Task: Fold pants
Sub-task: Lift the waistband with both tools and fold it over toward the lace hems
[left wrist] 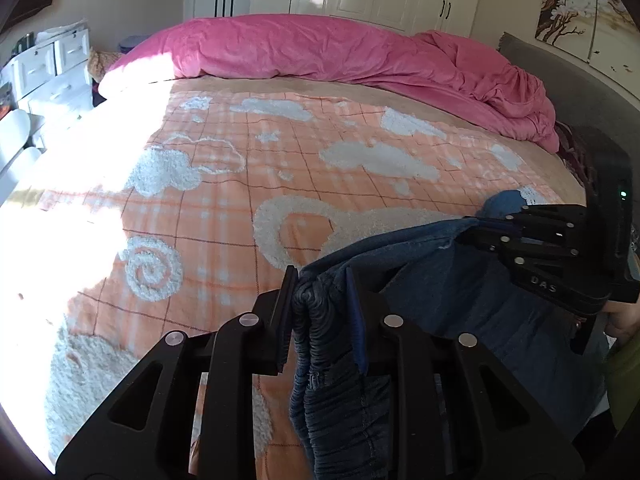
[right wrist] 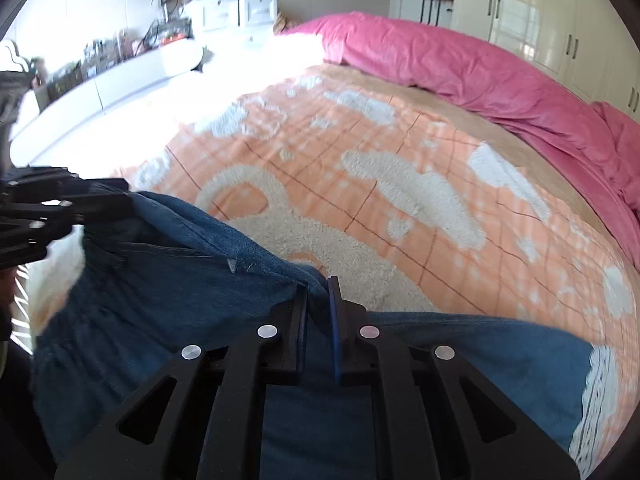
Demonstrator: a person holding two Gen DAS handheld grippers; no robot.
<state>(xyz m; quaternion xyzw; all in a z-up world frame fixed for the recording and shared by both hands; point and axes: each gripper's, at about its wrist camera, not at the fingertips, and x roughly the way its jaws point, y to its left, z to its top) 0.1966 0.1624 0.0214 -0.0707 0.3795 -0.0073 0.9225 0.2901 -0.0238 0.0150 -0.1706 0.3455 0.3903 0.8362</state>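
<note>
left tongs (left wrist: pixel 322 280) fill the near edge of the left wrist view, closed on a bunched, gathered fold of the jeans (left wrist: pixel 420 280). right tongs (right wrist: pixel 318 286) are likewise clamped on a denim edge, seen close in the right wrist view. between the two, the jeans hang stretched just above the near side of the bed (left wrist: pixel 248 168), over its peach checked blanket (right wrist: pixel 400 200) with white fluffy shapes. a pink duvet (left wrist: pixel 320 48) lies heaped along the far side.
</note>
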